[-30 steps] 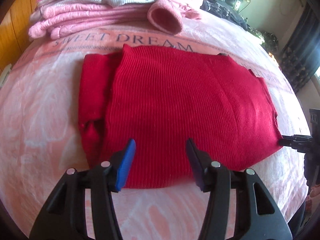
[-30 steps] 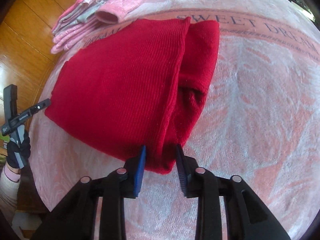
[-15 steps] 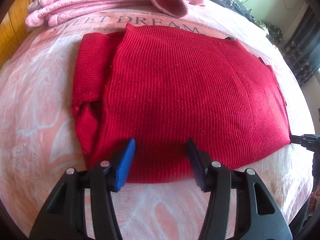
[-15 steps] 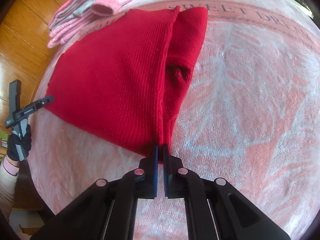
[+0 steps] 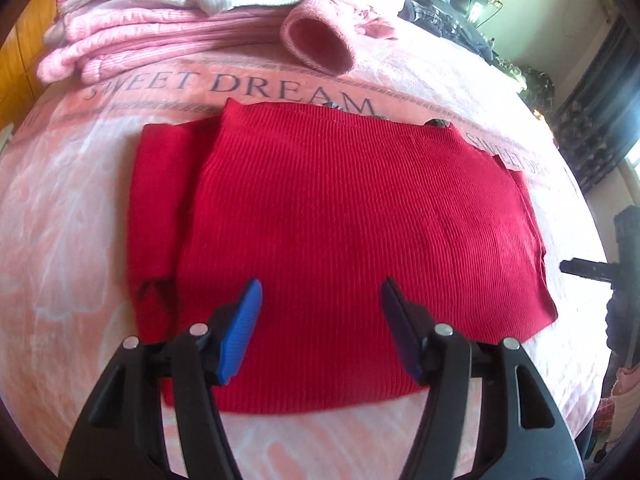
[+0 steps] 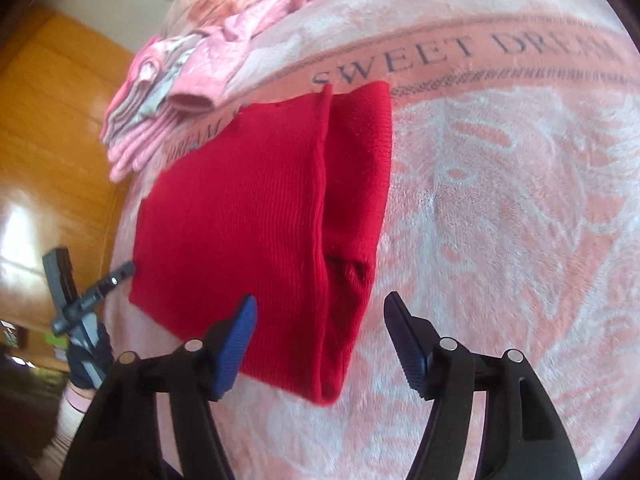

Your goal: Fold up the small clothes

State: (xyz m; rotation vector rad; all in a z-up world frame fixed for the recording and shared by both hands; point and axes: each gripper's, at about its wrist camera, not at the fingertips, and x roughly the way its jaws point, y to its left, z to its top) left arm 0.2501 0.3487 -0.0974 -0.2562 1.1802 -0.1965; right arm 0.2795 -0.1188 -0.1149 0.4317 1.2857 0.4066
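Red ribbed sweater (image 5: 340,224) lies folded flat mid-frame on the pink blanket (image 5: 60,208), one sleeve tucked along its left edge. Left gripper (image 5: 320,300) spread wide above its near hem; right gripper (image 6: 318,316) spread too, holding nothing.

Pink "SWEET DREAM" blanket (image 5: 60,208), orange wooden wall panels (image 6: 52,128), sunlit white wall (image 5: 560,12)

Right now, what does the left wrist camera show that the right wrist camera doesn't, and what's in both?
Only the left wrist view shows dark clutter beyond the bed's far edge and the sweater's right edge lying flat. Only the right wrist view shows the orange wooden wall and a gloved hand holding the other tool. Both show the red sweater, the pink folded pile, the SWEET DREAM blanket, and open jaws.
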